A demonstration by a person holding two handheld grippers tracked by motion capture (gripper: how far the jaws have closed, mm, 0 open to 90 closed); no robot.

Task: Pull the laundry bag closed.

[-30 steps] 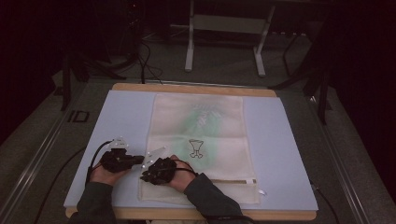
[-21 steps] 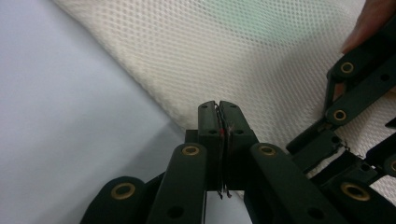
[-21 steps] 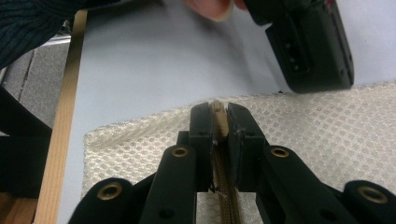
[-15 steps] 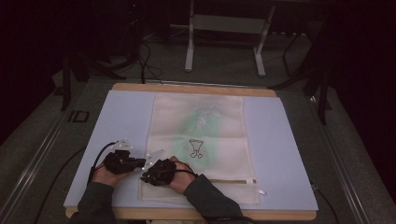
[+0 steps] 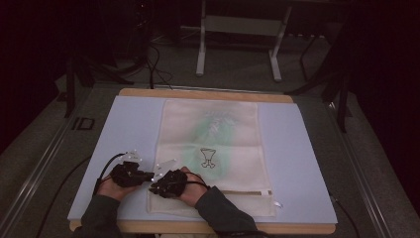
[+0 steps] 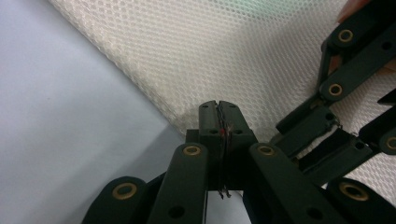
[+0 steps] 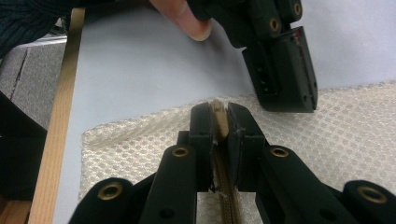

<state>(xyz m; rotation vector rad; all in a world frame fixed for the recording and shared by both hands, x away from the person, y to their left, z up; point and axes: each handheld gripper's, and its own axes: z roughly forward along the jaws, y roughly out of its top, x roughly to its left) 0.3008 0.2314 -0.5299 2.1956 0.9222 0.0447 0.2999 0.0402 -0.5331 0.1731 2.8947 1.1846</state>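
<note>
- A cream-white mesh laundry bag (image 5: 213, 148) with a green blur inside and a small black goblet print lies flat along the middle of the pale lilac mat (image 5: 307, 163) that covers the wooden table (image 5: 208, 93).
- Both hands work at the bag's 7 o'clock corner, close together, the two tools nearly touching.
- The left tongs (image 6: 219, 109) have just been closing; they are now pressed together on the bag's left edge, with mesh and a dark thread pinched between the pads.
- The right tongs (image 7: 219, 112) are clamped on a raised fold of the mesh, where a tan zipper tape (image 7: 224, 186) runs up between the jaws.
- In the right gripper view, the left tool sits at 1 o'clock, just beyond the pinch.
</note>
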